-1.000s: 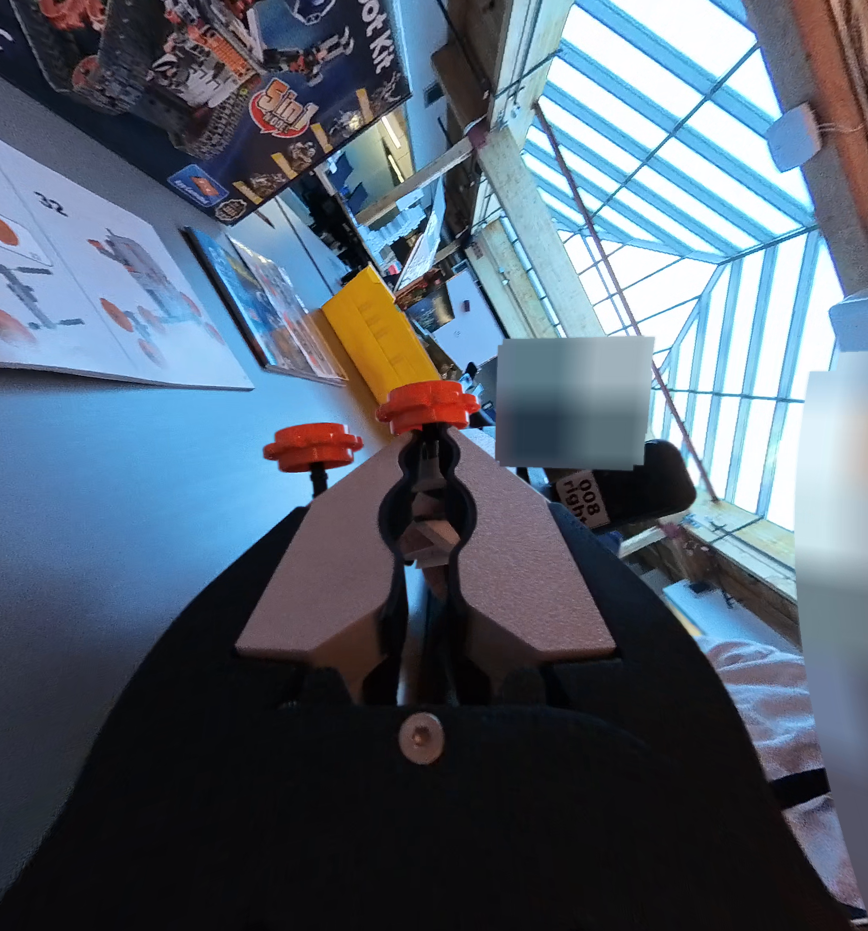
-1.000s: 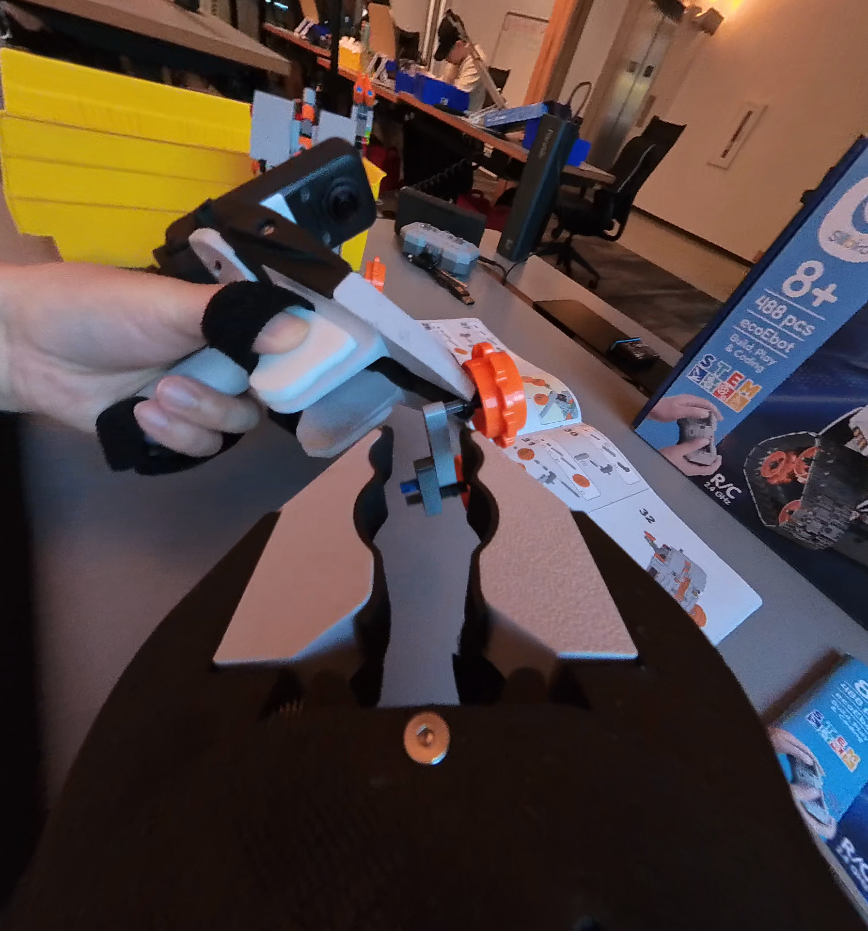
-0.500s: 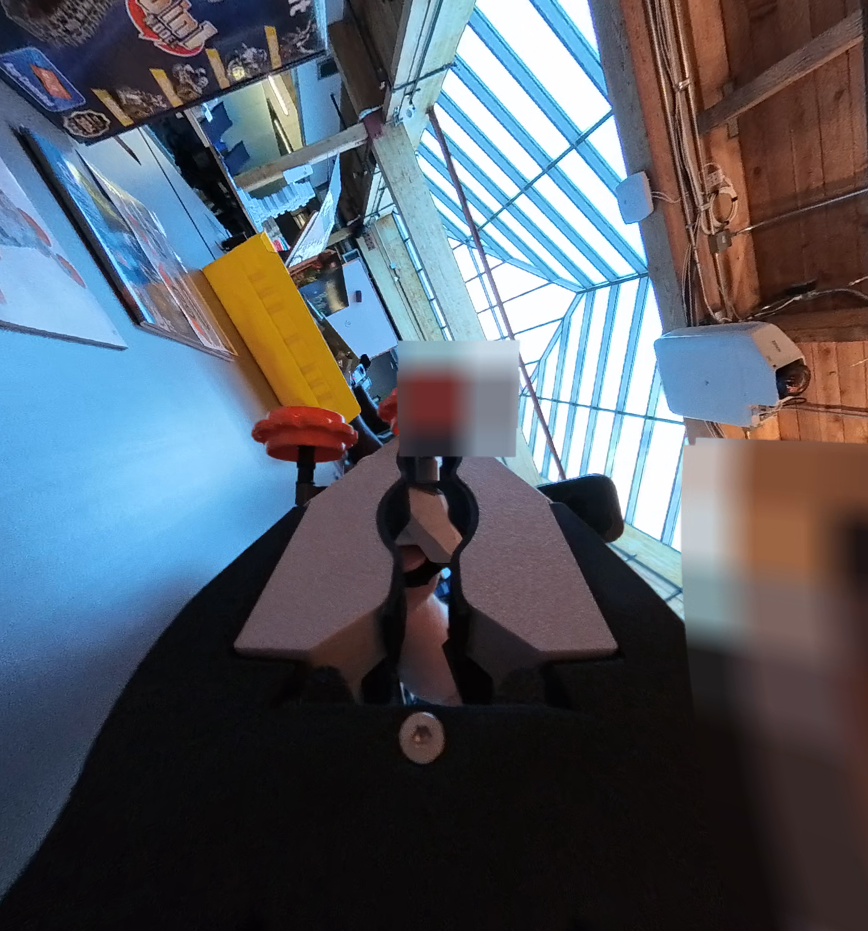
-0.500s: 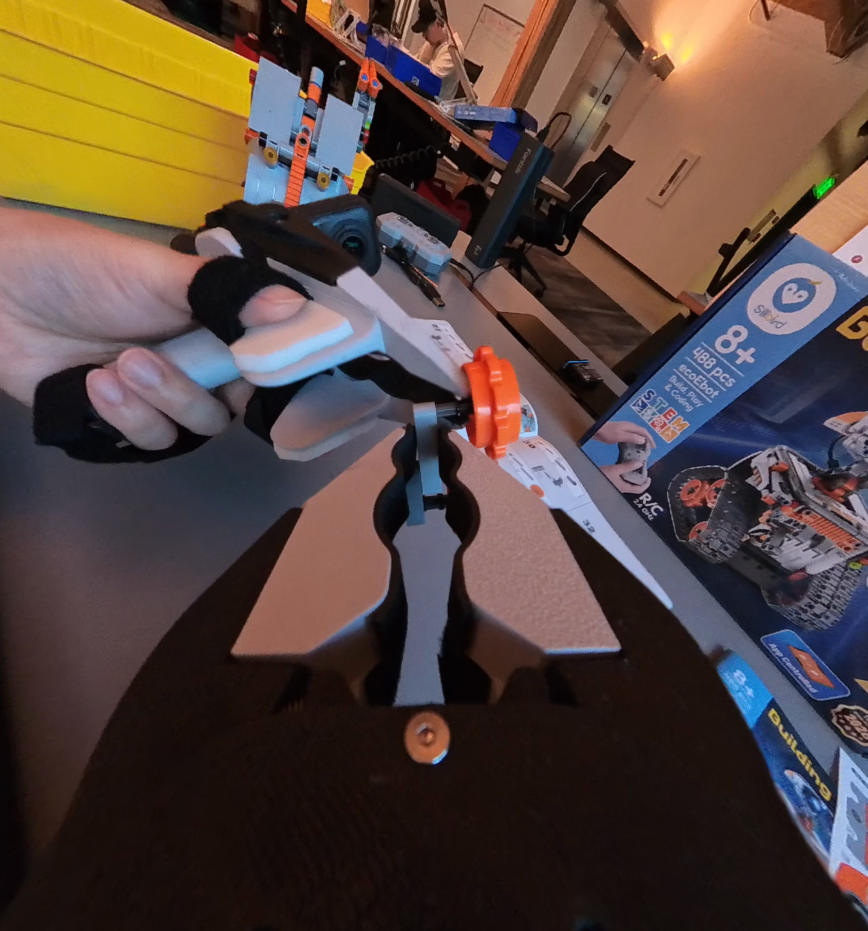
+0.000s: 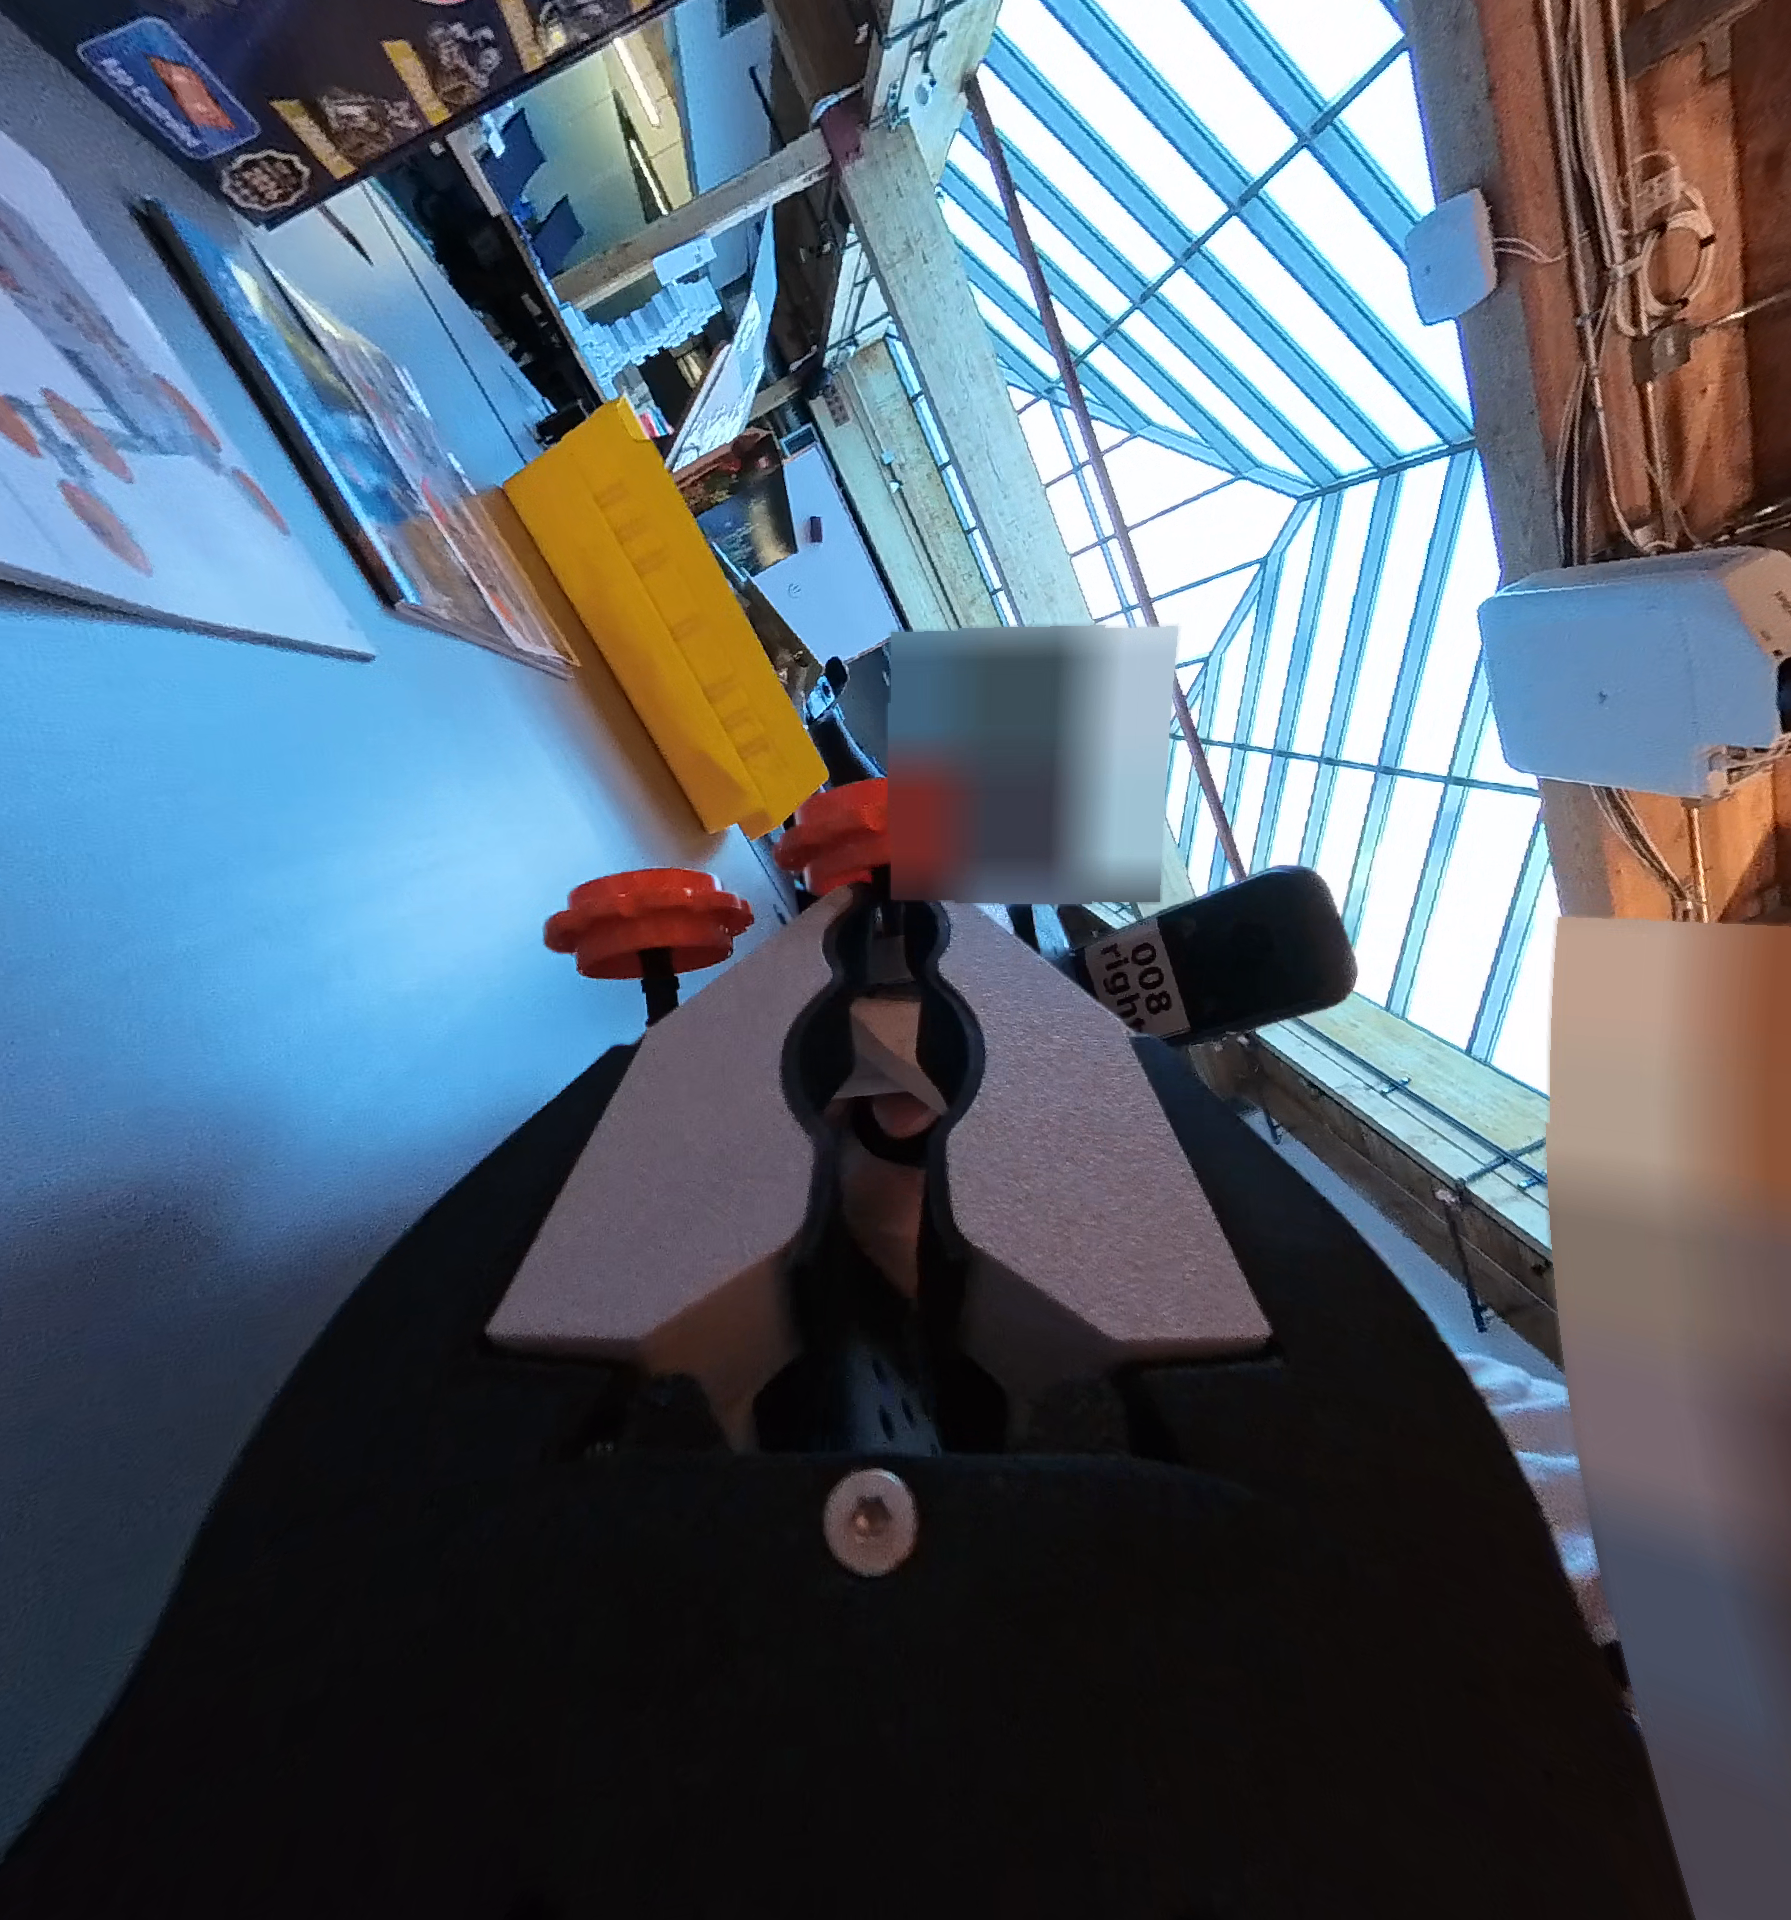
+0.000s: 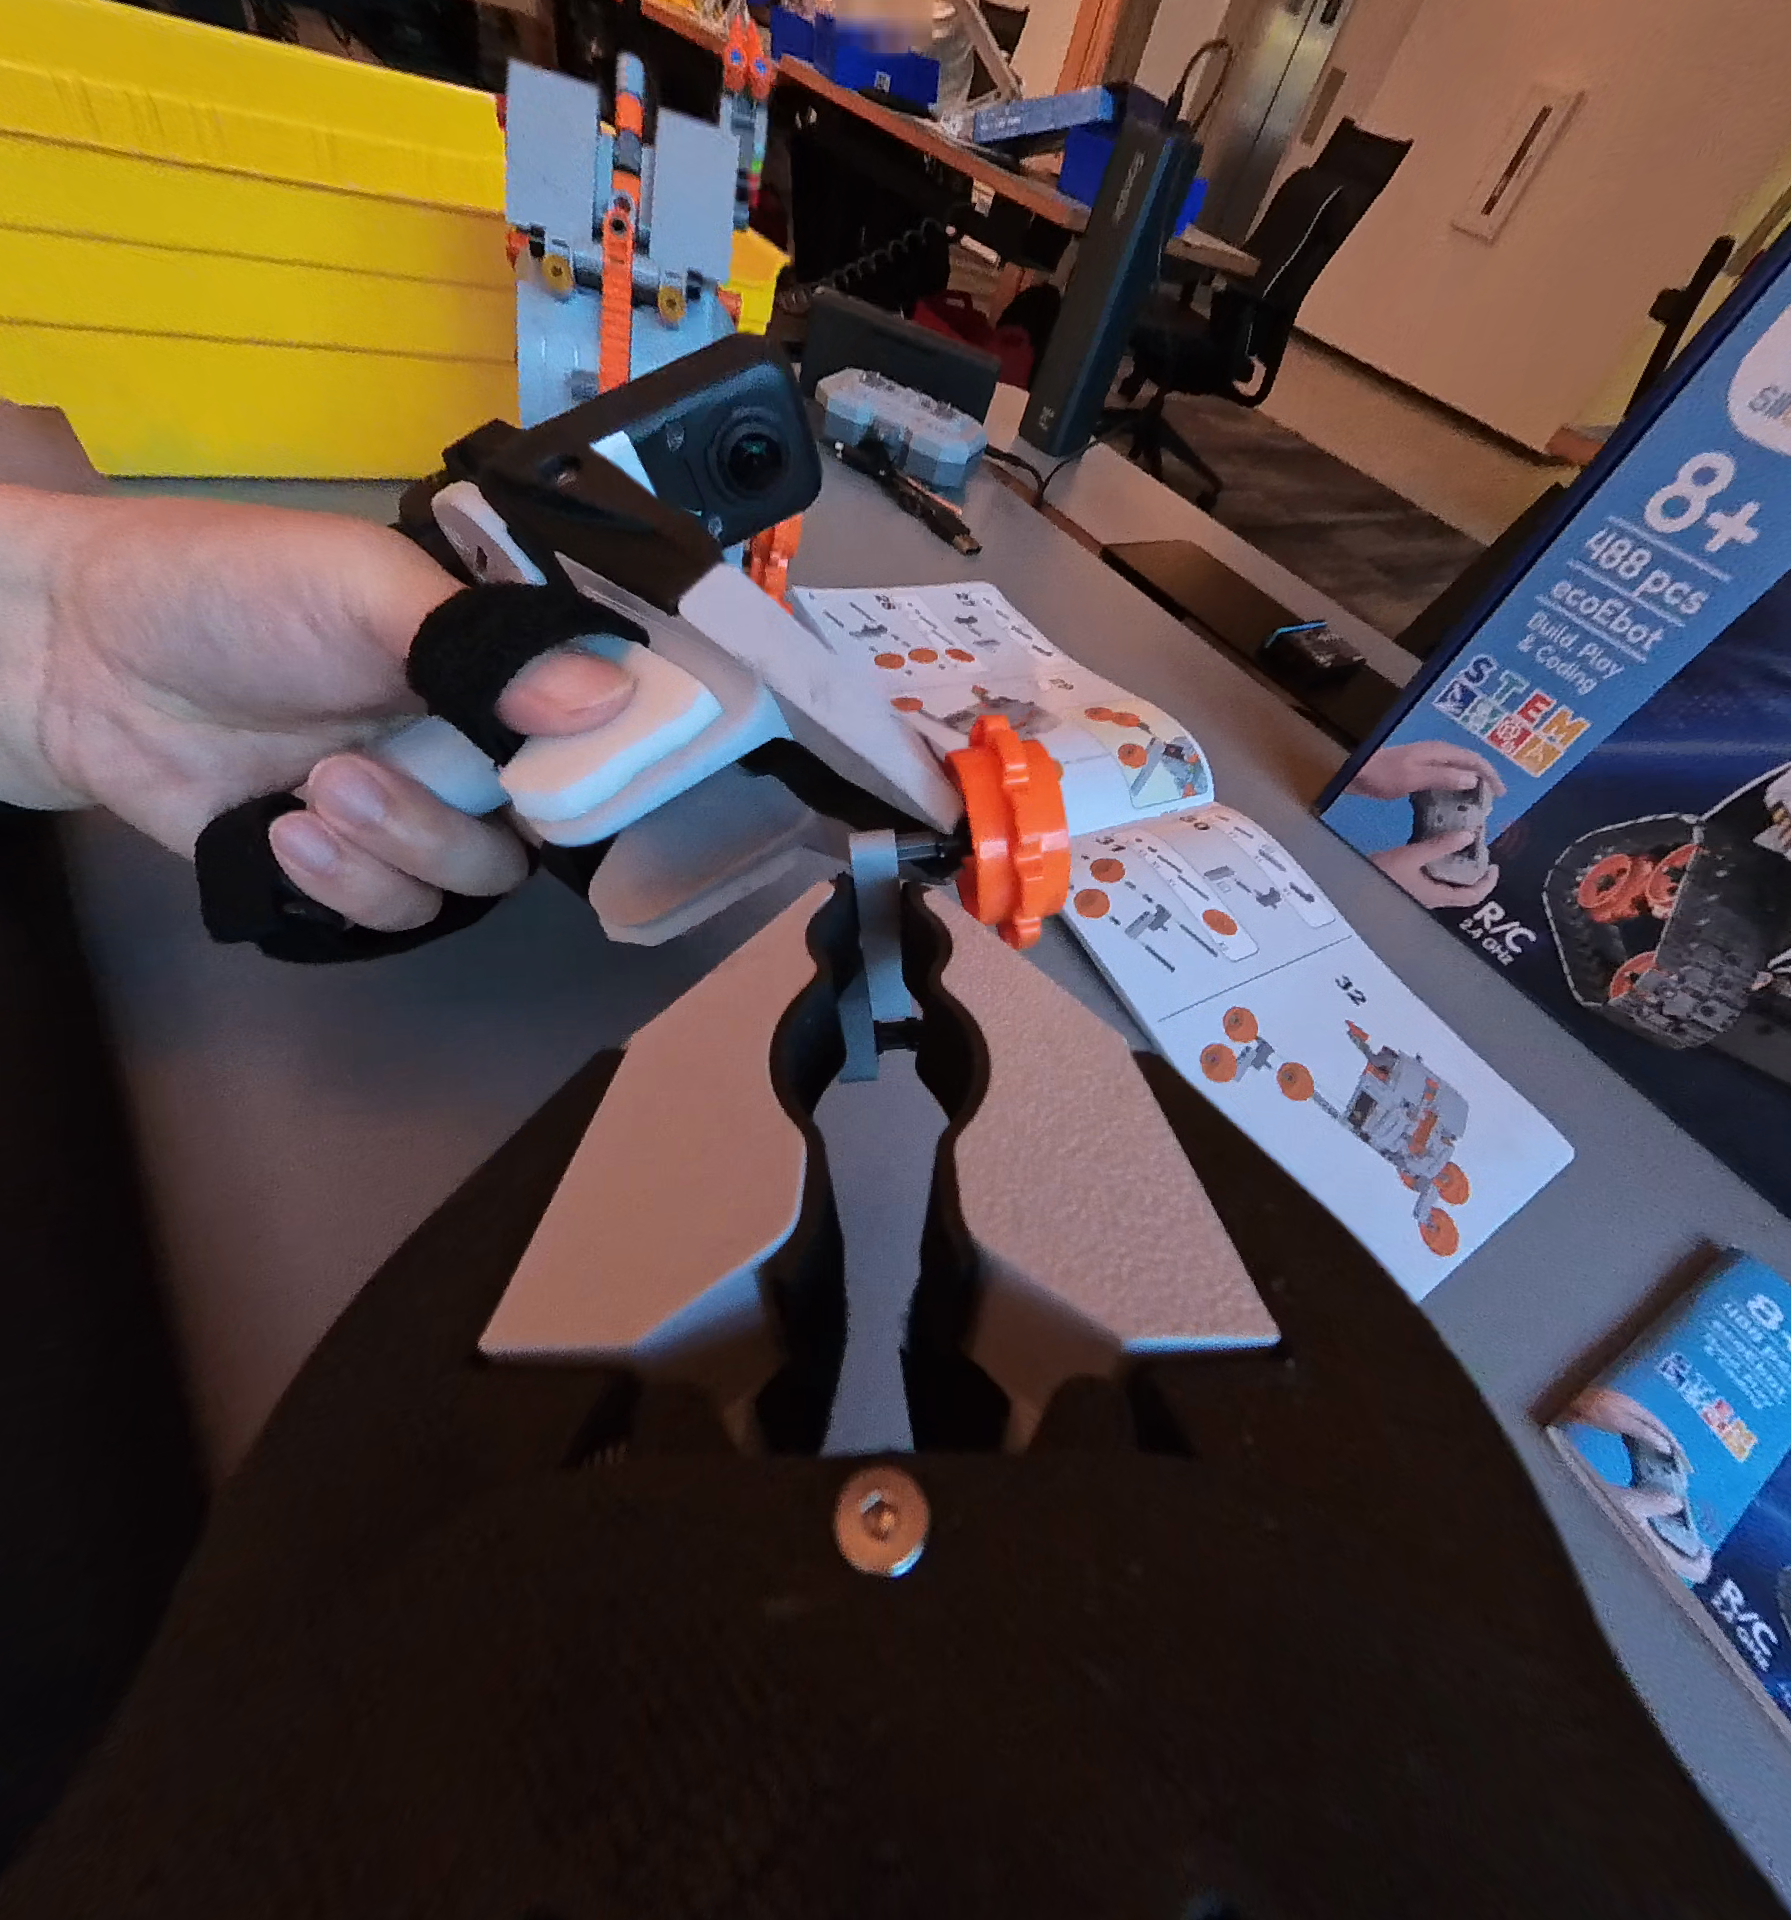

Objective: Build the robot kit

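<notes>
My right gripper (image 6: 875,904) is shut on a grey toy beam (image 6: 875,977) that stands up between its tips. A black axle (image 6: 927,847) runs from the beam's top to an orange wheel (image 6: 1005,826). A hand (image 6: 174,665) holds my left gripper (image 6: 922,805), whose tips close on that axle beside the wheel. In the left wrist view my left gripper (image 5: 886,914) is shut, with the grey beam (image 5: 886,1039) showing between its fingers. One orange wheel (image 5: 834,847) sits at its tips, partly hidden. A second orange wheel (image 5: 647,925) sits on an axle to the left.
An open instruction booklet (image 6: 1286,997) lies on the grey table (image 6: 371,1091). A blue kit box (image 6: 1649,644) stands at the right, a smaller blue box (image 6: 1722,1423) in front of it. A yellow bin (image 6: 226,270) and a grey-orange model (image 6: 621,229) stand behind. Less than 4 cm separates the two grippers' tips. It is some 20 centimeters from my right tips to the grey-orange model (image 6: 621,229).
Both grippers keep their hold on the wheel assembly. The pair has tilted and shifted a little, so the left view swung back toward the table and booklet.
</notes>
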Demonstrator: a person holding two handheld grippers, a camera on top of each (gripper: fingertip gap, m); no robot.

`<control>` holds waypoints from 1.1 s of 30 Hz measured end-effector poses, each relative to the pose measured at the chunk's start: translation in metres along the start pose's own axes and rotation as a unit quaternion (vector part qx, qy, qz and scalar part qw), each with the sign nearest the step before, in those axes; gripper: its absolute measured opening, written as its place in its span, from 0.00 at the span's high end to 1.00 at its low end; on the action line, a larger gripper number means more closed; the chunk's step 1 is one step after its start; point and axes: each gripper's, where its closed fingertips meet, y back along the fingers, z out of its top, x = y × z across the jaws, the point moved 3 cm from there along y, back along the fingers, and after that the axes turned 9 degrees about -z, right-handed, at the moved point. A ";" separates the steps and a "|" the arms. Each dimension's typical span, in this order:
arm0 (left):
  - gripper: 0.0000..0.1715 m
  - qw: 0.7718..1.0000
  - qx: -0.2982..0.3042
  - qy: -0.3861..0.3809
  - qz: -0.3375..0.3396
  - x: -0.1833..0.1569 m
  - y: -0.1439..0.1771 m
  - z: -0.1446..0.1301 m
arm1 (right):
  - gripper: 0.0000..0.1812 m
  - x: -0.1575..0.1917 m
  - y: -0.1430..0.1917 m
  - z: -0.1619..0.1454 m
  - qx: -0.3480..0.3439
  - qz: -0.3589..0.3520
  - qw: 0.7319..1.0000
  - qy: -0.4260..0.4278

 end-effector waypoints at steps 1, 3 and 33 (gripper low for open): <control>0.98 1.000 -0.002 0.004 0.000 0.002 0.000 0.000 | 0.96 -0.001 -0.001 -0.001 0.003 0.000 1.000 -0.001; 0.98 1.000 -0.007 0.014 -0.005 0.003 0.001 0.000 | 0.96 -0.001 -0.001 -0.002 0.002 -0.003 1.000 0.001; 0.98 0.999 -0.028 0.015 0.041 0.017 0.007 0.002 | 0.88 0.007 -0.013 -0.013 0.026 0.031 0.998 -0.047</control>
